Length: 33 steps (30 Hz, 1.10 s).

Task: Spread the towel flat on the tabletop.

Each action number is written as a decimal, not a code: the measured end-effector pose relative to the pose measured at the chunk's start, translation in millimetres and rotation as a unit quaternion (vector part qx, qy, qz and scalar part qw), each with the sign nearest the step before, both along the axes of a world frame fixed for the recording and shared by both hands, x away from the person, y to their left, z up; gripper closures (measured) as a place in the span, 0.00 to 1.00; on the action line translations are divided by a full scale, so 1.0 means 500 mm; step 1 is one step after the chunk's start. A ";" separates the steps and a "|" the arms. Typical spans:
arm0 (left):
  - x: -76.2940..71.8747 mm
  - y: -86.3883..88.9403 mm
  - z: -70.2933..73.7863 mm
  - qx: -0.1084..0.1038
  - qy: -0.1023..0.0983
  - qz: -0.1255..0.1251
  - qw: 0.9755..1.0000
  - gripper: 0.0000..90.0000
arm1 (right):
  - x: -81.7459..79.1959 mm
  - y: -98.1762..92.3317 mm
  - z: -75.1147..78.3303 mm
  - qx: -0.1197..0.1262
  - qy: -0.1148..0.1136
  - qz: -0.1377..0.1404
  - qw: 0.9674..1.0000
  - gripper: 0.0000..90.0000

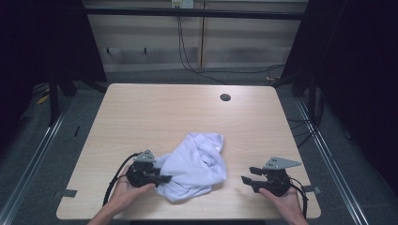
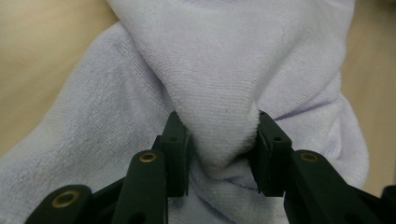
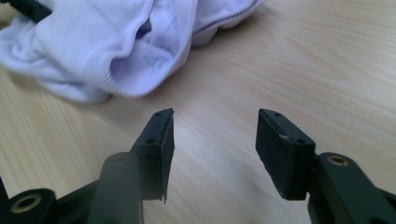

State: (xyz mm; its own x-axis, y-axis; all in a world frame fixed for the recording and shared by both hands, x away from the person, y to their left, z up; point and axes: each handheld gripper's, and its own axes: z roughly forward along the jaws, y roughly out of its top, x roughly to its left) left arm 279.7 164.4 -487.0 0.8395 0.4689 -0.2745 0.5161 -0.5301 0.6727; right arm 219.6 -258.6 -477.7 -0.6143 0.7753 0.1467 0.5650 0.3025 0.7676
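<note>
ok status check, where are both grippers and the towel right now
Left gripper pinching a fold of the white towel. Right gripper open, nothing between its jaws, over bare table beside the towel. Nothing in the way.

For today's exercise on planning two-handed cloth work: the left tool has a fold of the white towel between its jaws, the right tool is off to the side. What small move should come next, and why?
Probably bring the right tool across to the towel's near edge. Its jaws stand open over bare table, apart from the cloth, while the left tool already pinches a bunched fold.
</note>
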 end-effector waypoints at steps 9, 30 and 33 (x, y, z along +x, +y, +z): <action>-0.015 0.018 0.031 -0.046 0.008 -0.032 0.998 0.55 | 0.040 0.050 0.024 0.014 -0.013 0.027 0.999 0.50; 0.120 -0.097 -0.004 -0.011 0.029 0.001 1.000 0.48 | 0.185 0.198 -0.014 -0.030 -0.001 0.091 0.995 0.46; 0.123 -0.095 -0.010 -0.026 0.041 -0.012 0.999 0.56 | 0.186 0.213 -0.028 -0.033 0.010 0.105 0.994 0.45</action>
